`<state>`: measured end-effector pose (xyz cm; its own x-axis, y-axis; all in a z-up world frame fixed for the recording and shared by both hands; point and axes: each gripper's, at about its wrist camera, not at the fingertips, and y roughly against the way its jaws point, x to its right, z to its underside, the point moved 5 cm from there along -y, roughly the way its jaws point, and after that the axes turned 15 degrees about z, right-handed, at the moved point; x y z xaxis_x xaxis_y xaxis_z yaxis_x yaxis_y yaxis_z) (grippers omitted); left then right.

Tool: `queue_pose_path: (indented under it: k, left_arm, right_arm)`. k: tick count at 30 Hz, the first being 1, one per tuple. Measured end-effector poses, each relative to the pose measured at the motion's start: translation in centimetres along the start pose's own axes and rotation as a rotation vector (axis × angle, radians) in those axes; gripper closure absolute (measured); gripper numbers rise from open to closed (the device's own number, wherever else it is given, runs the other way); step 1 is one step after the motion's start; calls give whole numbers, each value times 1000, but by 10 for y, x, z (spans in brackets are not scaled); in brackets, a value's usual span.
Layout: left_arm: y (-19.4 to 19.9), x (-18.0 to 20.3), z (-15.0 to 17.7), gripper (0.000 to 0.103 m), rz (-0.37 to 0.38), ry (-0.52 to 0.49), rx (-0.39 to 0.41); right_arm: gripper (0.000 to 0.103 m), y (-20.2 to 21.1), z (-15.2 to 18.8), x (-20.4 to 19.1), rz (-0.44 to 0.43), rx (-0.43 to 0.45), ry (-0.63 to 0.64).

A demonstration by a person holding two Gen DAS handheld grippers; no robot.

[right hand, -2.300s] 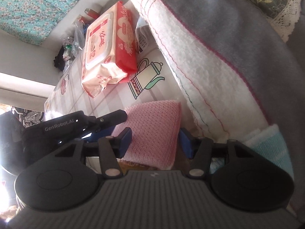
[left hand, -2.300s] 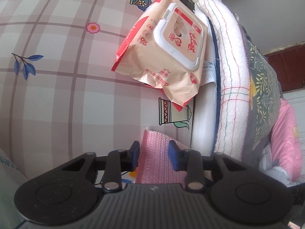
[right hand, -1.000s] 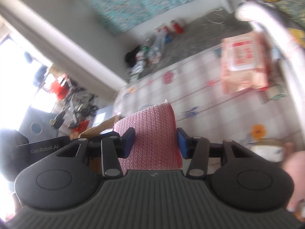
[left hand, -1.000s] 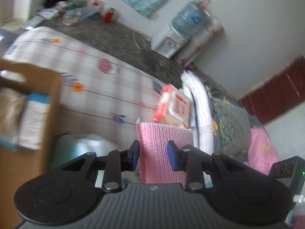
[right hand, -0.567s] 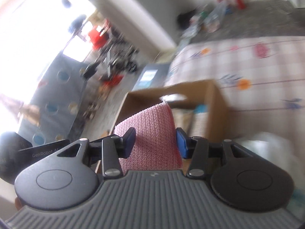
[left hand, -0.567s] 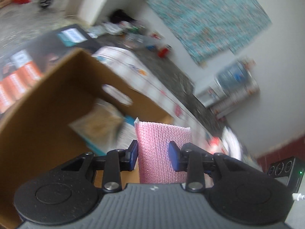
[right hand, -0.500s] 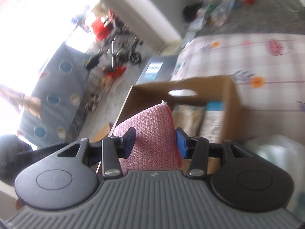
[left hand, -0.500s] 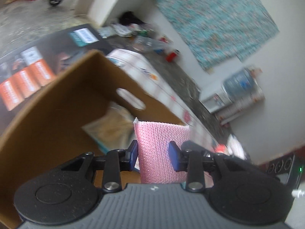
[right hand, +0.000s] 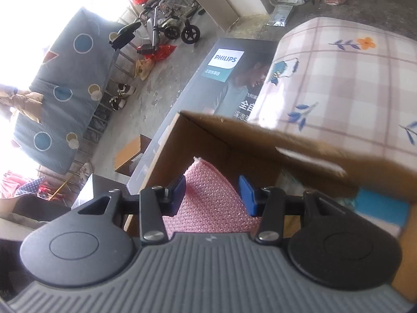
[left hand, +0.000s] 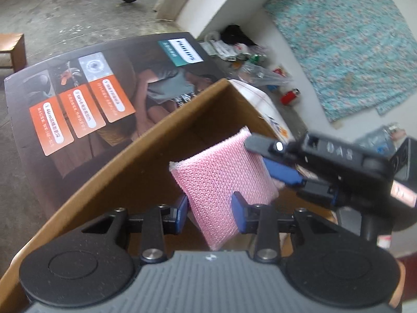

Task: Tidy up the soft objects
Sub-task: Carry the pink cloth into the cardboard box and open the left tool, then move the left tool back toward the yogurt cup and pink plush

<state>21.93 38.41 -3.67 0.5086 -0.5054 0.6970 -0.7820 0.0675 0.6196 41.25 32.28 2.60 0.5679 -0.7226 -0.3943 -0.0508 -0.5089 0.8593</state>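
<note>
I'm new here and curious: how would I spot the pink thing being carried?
Find the open brown cardboard box beside the checked tablecloth. Above its opening, two black grippers with blue pads meet. Between them hangs the pink sponge, a knitted-looking mesh pad and the only pink item there.

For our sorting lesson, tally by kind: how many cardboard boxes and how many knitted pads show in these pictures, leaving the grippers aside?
Cardboard boxes: 2, the open brown cardboard box and the flat dark printed carton.
Pink knitted pad: 1.
Total: 3.
</note>
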Motion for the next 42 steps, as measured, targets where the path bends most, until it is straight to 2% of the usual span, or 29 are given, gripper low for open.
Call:
queue_pose_path:
  k: [3,5,7,10,17,22,25,27,34,37,42]
  left_arm:
    - [-15,-9,-4,56,-30,10,8]
    - [-23,-16,-4,55,-58,28,11]
    - [-31,-22,-2,51,-64,51,-4]
    - [-35,-23,1,50,-63,51,-16]
    - [-28,-13,5,45,-41,13,2]
    - [-13,-4,12,45,-22,-17,12]
    - [-4,5,19,44,-20,-58,8]
    - [1,14,27,44,-17,-88,-6]
    - [20,63,71,35,85,-247,-75]
    - [26,91,100,31,142,-337,-120]
    - [32,138,156,31,236,-467,-197]
  right_arm:
    - [57,-27,-17,-10,-13,16,8]
    - [57,-43,-21,-11,-23,9,-8]
    - [57,-55,-20,-11,-29,7,-22]
    - [57,-60,-17,-11,-28,24,-19]
    - [57,-24,-14,-11,-10,121,34]
    - [57,32,-2,7,-84,197,-48]
    - [57,72,19,24,-130,244,-105]
    - [57,96,37,38,-124,270,-133]
    - [56,170,120,100,-27,344,-187]
    - [56,199,161,132,41,377,-217]
    - [56,249,234,186,151,457,-280]
